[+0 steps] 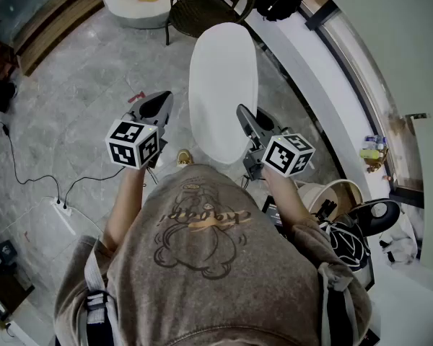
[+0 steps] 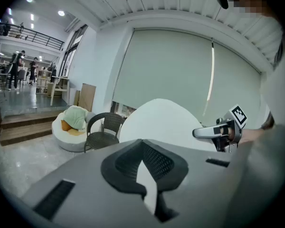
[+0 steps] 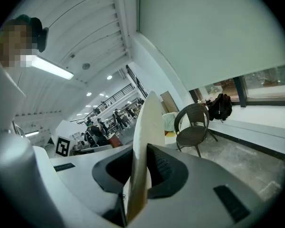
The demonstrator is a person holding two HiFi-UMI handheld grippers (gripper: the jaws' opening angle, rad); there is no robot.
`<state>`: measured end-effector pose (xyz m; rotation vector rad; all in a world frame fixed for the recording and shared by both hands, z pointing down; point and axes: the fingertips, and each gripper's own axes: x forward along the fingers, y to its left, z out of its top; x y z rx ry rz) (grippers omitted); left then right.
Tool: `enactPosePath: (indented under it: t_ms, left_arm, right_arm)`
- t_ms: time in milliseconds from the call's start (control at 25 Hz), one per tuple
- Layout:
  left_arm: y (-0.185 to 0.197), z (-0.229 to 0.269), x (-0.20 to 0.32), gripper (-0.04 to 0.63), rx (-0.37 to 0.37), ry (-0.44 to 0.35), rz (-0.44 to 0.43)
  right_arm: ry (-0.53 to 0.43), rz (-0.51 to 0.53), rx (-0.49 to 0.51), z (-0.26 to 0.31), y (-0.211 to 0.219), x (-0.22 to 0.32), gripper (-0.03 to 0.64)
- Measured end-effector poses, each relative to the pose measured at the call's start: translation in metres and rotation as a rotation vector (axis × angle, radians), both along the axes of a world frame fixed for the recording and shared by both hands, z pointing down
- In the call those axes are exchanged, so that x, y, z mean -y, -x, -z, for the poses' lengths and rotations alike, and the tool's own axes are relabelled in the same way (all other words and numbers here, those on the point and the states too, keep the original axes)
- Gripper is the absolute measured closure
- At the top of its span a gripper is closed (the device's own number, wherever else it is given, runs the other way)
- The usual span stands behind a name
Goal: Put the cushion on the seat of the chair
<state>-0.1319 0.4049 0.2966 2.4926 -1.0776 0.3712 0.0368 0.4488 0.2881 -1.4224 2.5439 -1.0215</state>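
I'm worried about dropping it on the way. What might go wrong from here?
1. Only the right gripper pinches the cushion, at its thin edge. The left gripper is apart from it, so the cushion may sag, swing or slip out.
2. The chair stands some way ahead across the floor. The large cushion, held out in front, may block the view of the seat on approach.

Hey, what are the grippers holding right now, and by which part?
The right gripper pinches the white cushion by its near right edge; the left gripper holds nothing.
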Motion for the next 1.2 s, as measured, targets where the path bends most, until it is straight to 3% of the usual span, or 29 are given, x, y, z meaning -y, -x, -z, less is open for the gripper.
enactPosePath:
  t_ms: [1200]
  left_arm:
    - [0.032,-0.01,0.049,0.591,-0.015,0.017,-0.12]
  right_arm:
    - [-0.009,-0.112,0.022,0.0,0.024,0.032,0.545]
